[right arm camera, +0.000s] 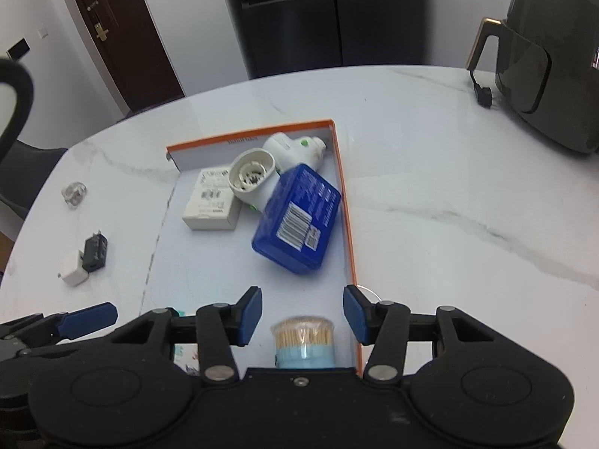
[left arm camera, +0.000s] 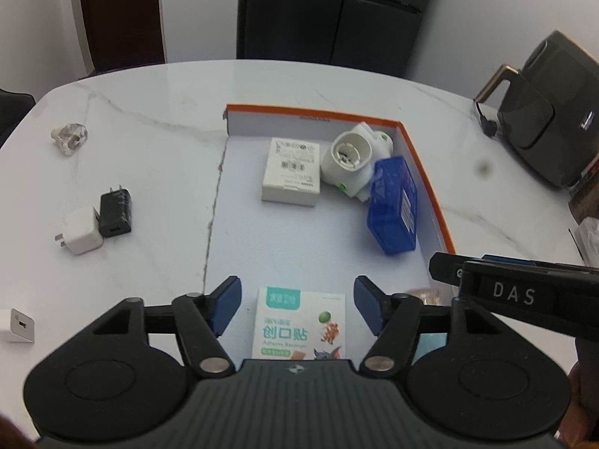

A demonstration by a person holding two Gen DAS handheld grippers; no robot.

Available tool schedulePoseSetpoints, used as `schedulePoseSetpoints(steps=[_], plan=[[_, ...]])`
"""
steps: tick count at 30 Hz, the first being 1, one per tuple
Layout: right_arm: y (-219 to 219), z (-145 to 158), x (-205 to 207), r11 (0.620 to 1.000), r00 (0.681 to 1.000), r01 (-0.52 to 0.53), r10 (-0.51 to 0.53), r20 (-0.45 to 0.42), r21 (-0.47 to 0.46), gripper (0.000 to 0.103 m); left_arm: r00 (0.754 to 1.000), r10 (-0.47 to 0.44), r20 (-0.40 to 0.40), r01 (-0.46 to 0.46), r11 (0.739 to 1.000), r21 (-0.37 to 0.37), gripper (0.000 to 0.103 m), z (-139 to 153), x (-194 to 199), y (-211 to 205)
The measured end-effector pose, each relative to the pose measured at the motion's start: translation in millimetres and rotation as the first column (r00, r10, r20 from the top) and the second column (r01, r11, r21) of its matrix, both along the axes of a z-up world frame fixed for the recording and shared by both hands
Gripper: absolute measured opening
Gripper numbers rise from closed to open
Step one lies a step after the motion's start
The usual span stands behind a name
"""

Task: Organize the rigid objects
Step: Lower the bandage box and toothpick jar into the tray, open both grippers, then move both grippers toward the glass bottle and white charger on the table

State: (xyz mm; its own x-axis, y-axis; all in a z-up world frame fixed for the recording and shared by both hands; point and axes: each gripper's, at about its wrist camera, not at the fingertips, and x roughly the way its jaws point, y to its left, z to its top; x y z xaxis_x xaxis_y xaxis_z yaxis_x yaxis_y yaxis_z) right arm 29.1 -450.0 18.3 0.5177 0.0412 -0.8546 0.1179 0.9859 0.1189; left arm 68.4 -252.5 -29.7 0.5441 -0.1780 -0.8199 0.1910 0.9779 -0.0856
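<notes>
An orange-rimmed shallow box (left arm camera: 419, 172) (right arm camera: 346, 202) lies on the white marble table. Inside it are a white carton (left arm camera: 292, 170) (right arm camera: 211, 202), a white lamp-socket adapter (left arm camera: 352, 161) (right arm camera: 258, 176) and a blue plastic case (left arm camera: 393, 205) (right arm camera: 297, 220). My left gripper (left arm camera: 297, 308) is open above a bandage box (left arm camera: 299, 325) at the box's near end. My right gripper (right arm camera: 301, 318) is open above a toothpick jar (right arm camera: 303, 340) in the near right corner.
Left of the box lie a white charger (left arm camera: 80, 234) (right arm camera: 73, 269), a black charger (left arm camera: 116, 213) (right arm camera: 95, 252), a clear glass knob (left arm camera: 71, 136) (right arm camera: 74, 192) and a white block (left arm camera: 17, 325). An air fryer (left arm camera: 550, 108) (right arm camera: 550, 56) stands at the right.
</notes>
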Motion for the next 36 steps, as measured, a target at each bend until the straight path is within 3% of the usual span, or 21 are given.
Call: schedulePoseSetpoints(steps=[9, 18, 30, 36], plan=[[23, 11, 6, 1.0, 0.999, -0.015, 0.015, 0.04, -0.002, 0.071, 0.997, 0.069, 0.035, -0.069, 0.998, 0.002, 0.08, 12, 4, 38], [83, 8, 12, 0.995, 0.994, -0.102, 0.101, 0.04, 0.019, 0.075, 0.983, 0.176, 0.055, -0.176, 0.984, 0.001, 0.083, 19, 3, 112], [163, -16, 19, 0.982, 0.983, -0.183, 0.184, -0.011, 0.044, 0.075, 0.935, 0.353, 0.035, -0.354, 0.935, 0.039, 0.084, 8, 10, 233], [185, -30, 25, 0.982, 0.983, -0.181, 0.183, -0.036, 0.047, 0.076, 0.917, 0.396, 0.036, -0.398, 0.916, 0.051, 0.084, 5, 31, 271]])
